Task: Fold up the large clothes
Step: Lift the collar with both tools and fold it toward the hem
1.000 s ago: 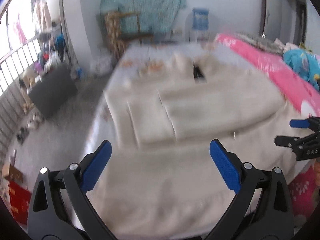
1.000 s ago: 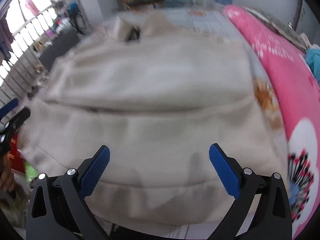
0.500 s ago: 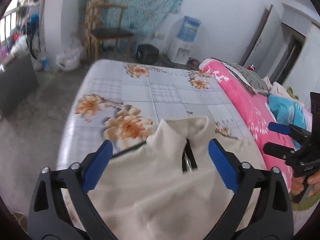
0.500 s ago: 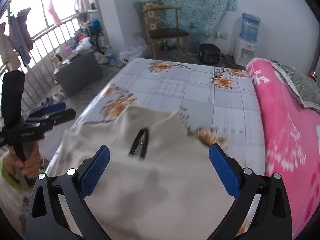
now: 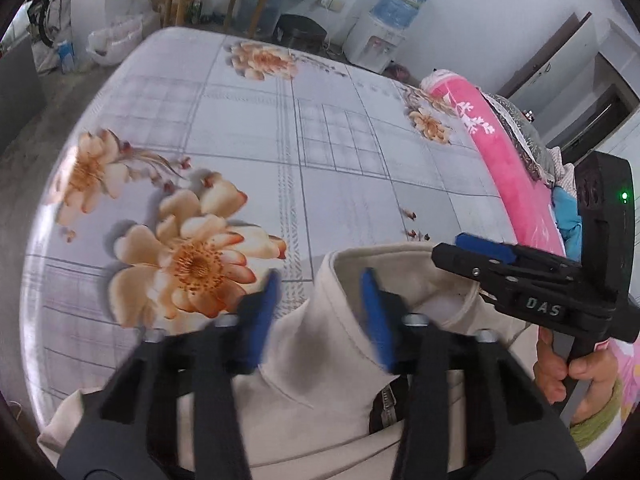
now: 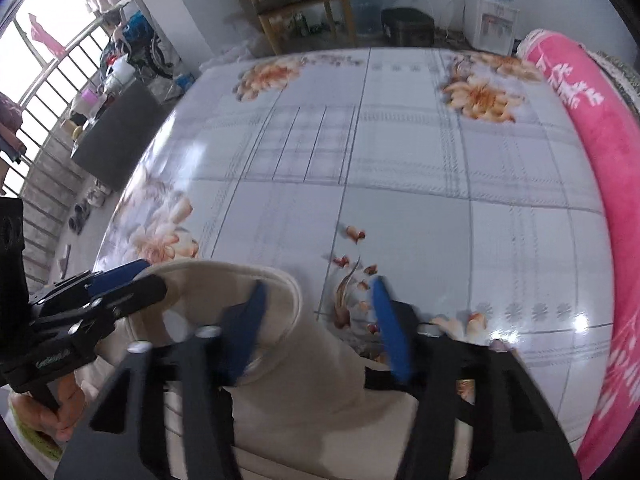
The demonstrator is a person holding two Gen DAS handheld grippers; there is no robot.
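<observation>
Cream fabric fills the near edge of both wrist views: a beige jacket (image 5: 320,364) lying on a bed, with its stand-up collar (image 5: 352,264) as the landmark for everything else. At the collar's left side, the left gripper (image 5: 320,316) points steeply down with its blue pads (image 5: 262,320) astride the raised collar edge; the jaws are closing, cloth stands between them, and the pads are blurred, so a firm pinch cannot be confirmed. A dark zipper (image 5: 384,404) shows just below the collar opening. At the collar's right side, the right gripper (image 6: 320,328) is likewise narrowing, jaws closing; one blue pad (image 6: 250,332) lies over the collar's curved rim (image 6: 288,292) while the other pad sits beyond the fabric, above the sheet. Each gripper appears in the other's view, just beside the collar, held by a person's hand (image 5: 568,372) with a green cuff (image 5: 596,424) at the wrist.

Beyond the collar spreads the bedsheet (image 5: 320,152), pale grey with a grid pattern and large peach flowers (image 5: 192,264). To the collar's right, along the bed's edge, runs a pink blanket (image 6: 592,152). Farther past the collar, off the bed's end, stand a wooden chair (image 6: 304,4), a dark pot (image 6: 408,28) on the floor and a water dispenser (image 5: 380,28) against the wall. Far left of the collar, a barred balcony window (image 6: 52,92) has clothes hanging by it.
</observation>
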